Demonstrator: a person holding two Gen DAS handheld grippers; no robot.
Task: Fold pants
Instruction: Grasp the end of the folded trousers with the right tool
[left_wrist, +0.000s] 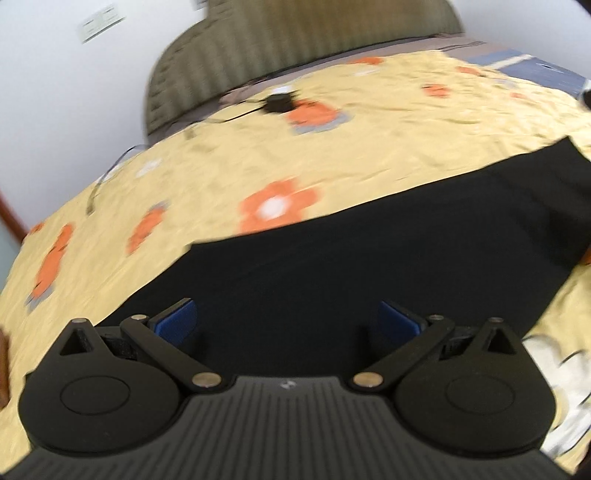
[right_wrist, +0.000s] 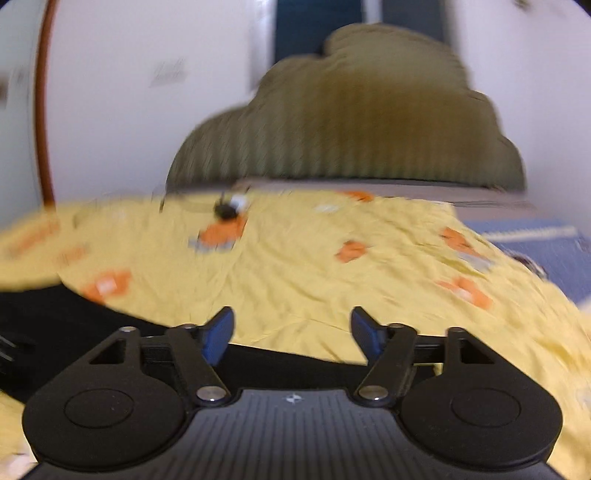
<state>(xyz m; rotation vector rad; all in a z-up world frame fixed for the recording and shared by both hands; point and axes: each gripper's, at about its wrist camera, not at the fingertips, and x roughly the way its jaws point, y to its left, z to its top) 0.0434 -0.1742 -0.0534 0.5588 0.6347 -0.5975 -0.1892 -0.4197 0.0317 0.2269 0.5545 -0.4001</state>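
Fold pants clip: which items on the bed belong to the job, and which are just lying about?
Job:
- black fabric pants, spread flat
- left gripper, open
- right gripper, open

Lying about:
- yellow bedspread with orange flowers
- small black device with cable
- olive padded headboard

Each hand-held gripper (left_wrist: 288, 317) (right_wrist: 291, 334): black ribbed body w/ round pivots, silver screws, blue pads (left_wrist: 177, 321).
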